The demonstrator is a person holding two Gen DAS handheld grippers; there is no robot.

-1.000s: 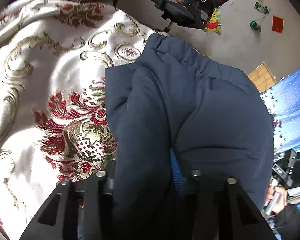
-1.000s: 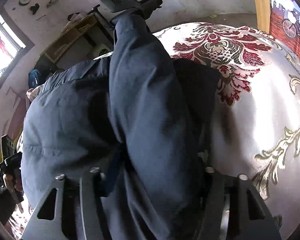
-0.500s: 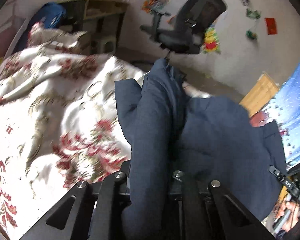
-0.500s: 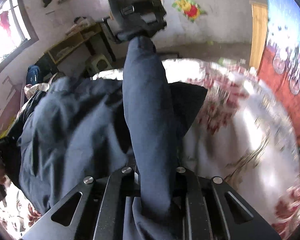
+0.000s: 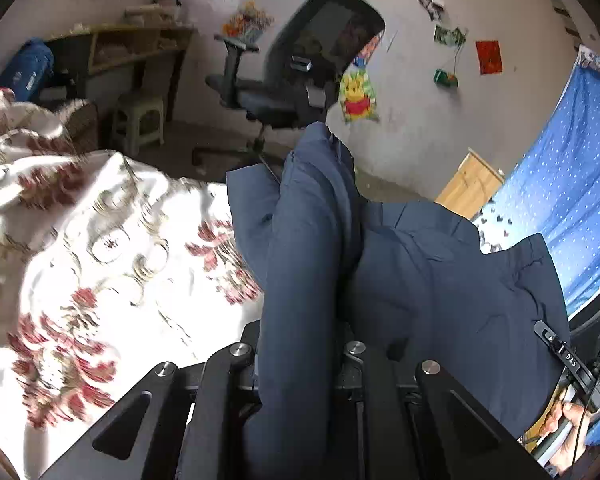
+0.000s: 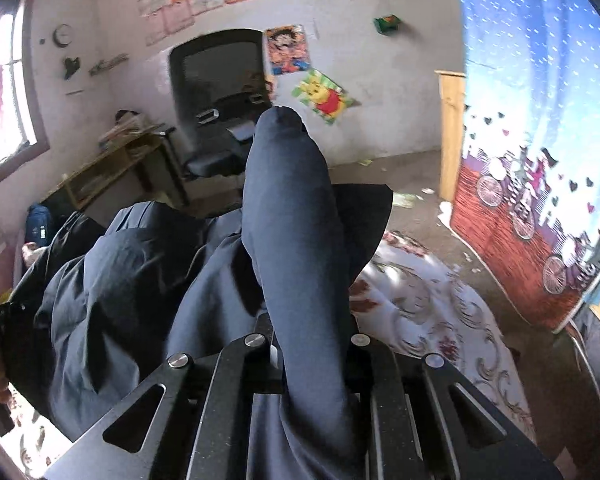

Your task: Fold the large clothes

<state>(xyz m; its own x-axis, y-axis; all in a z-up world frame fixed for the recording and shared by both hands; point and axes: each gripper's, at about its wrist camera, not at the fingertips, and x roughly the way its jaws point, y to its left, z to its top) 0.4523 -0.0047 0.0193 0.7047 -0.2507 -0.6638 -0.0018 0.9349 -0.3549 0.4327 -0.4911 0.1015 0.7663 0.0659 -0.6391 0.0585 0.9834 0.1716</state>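
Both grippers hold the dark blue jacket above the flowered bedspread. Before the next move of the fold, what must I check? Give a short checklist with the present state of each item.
1. Left gripper clamped on the dark blue jacket: ok.
2. Right gripper clamped on the jacket: ok.
3. Jacket spans between both grippers in one piece: ok.
4. Bare flowered bedspread beside the jacket for laying it down: ok.
5. Jacket's lower edge clear of the bedspread: cannot tell, hidden below.
6. Office chair stands apart from the jacket: ok.
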